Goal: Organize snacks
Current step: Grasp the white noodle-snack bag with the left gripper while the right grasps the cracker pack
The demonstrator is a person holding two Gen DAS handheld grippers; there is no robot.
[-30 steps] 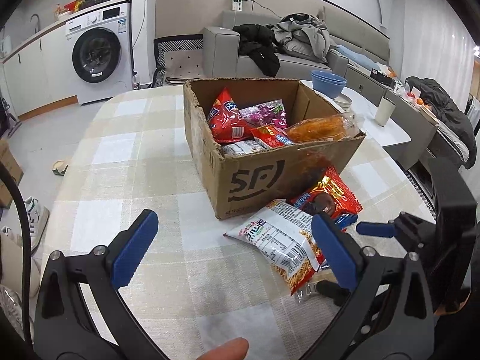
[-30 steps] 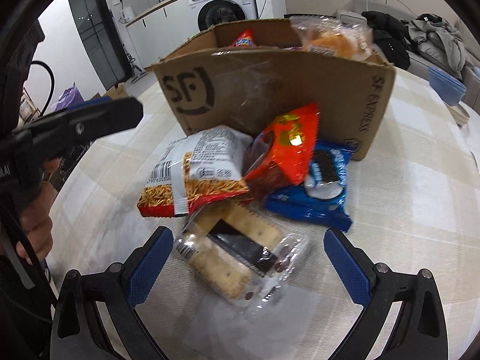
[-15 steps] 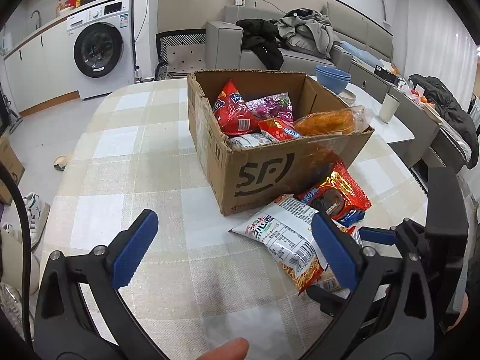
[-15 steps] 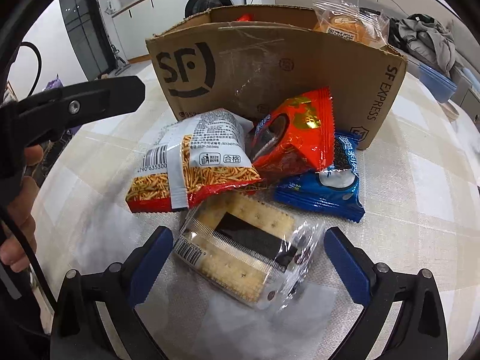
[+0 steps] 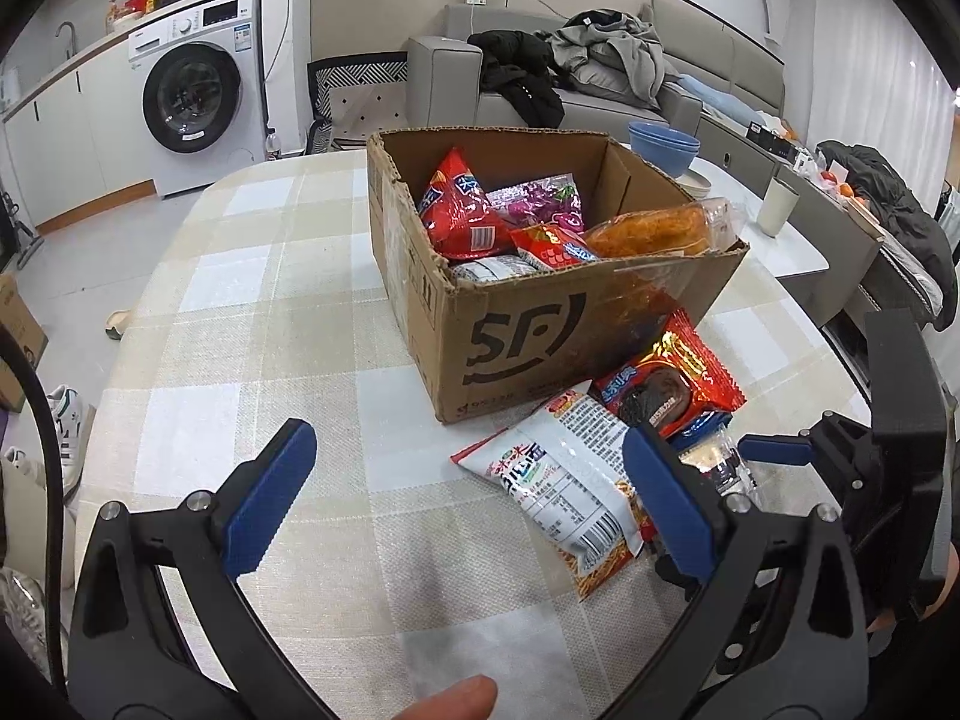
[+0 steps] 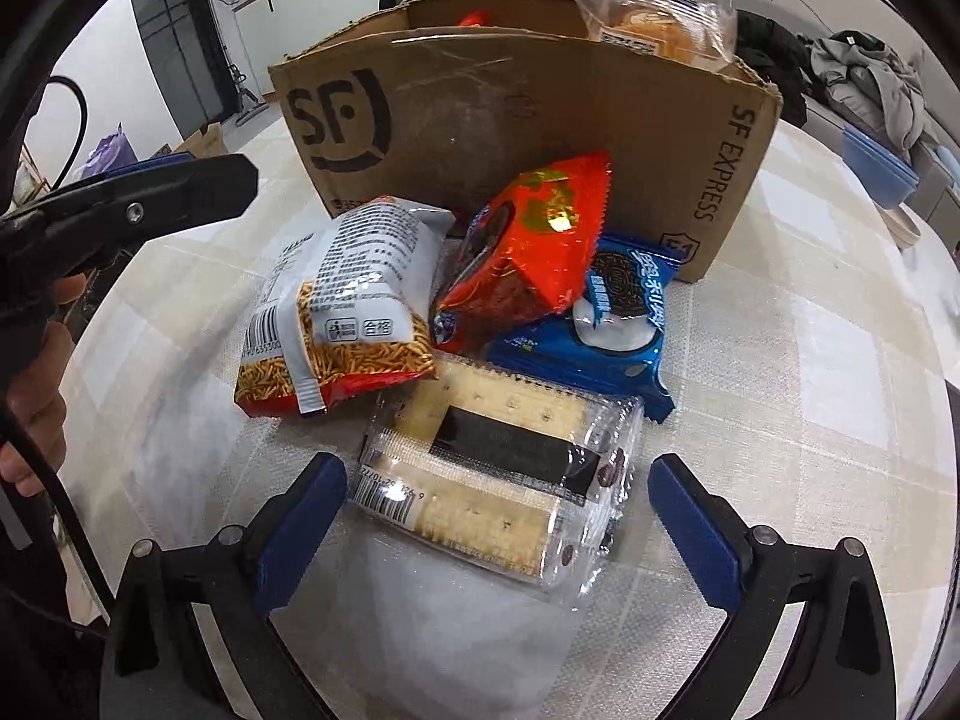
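Table (image 5: 288, 312): round-edged top under a beige and white checked cloth.
Cardboard box (image 5: 540, 324): stood on the cloth toward the far side, open at the top.
Noodle snack bag (image 6: 348, 306): lay on the cloth just before the box front.
Clear cracker pack (image 6: 498, 474): lay flat on the cloth, touching the noodle bag.
Blue cookie pack (image 6: 606, 324): lay on the cloth beside the box corner.
Red snack bag (image 6: 540, 240): rested tilted, leaning on the neighbouring packs by the box.
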